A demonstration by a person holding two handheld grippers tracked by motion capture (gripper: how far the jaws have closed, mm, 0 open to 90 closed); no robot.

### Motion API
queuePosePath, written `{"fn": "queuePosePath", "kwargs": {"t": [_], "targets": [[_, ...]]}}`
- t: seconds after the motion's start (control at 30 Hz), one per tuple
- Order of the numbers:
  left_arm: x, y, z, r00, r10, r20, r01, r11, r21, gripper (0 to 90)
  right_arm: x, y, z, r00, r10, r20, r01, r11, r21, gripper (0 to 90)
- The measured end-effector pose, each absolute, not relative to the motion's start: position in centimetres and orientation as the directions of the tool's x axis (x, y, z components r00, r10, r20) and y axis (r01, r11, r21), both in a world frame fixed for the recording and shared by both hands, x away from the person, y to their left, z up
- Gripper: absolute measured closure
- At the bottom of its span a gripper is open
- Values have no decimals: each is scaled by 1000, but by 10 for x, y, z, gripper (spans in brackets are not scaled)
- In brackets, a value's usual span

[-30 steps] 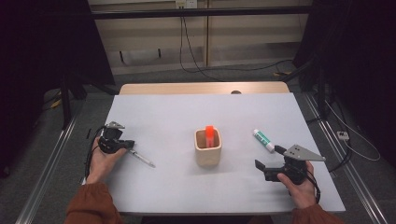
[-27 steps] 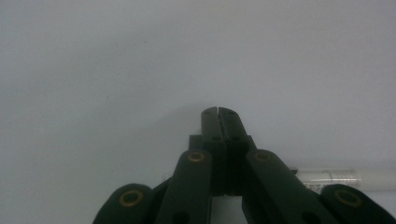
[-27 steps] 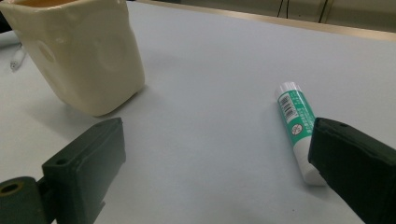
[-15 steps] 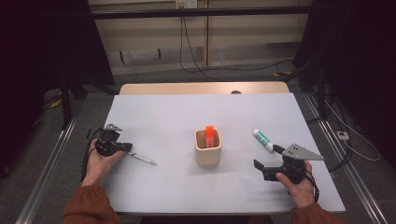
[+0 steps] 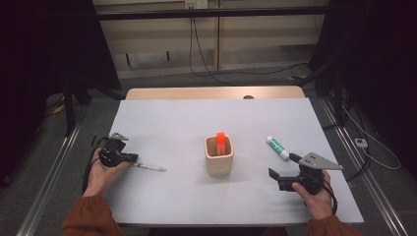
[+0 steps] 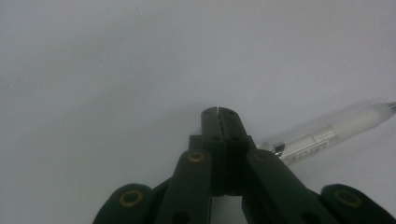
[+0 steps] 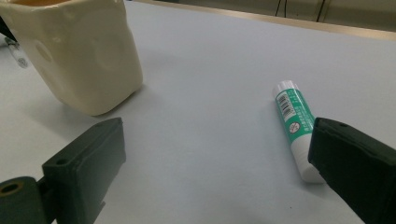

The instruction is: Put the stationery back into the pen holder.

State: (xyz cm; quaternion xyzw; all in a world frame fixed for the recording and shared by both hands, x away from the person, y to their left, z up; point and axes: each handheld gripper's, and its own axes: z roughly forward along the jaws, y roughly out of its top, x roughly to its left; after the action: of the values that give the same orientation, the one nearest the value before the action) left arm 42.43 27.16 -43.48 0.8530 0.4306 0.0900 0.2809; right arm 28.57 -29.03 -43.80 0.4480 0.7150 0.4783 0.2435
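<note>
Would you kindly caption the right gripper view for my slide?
Open right gripper above the table, glue stick by one jaw, cream cup behind the other.

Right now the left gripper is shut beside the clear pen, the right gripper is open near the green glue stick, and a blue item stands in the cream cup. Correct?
Not quite: the item in the cream cup is orange, not blue, as the high view shows. The rest holds.

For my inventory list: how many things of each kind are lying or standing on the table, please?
Clear pen: 1
Cream cup: 1
Orange item standing in the cup: 1
Green-and-white glue stick: 1
Total: 4
</note>
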Motion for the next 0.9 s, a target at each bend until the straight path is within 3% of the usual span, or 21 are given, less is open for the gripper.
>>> {"fn": "queuePosePath", "kwargs": {"t": [0.9], "targets": [[401, 280, -431, 651, 752, -106, 679, -513, 525, 900, 284, -291, -438, -478, 875, 82, 408, 139, 902, 39]]}}
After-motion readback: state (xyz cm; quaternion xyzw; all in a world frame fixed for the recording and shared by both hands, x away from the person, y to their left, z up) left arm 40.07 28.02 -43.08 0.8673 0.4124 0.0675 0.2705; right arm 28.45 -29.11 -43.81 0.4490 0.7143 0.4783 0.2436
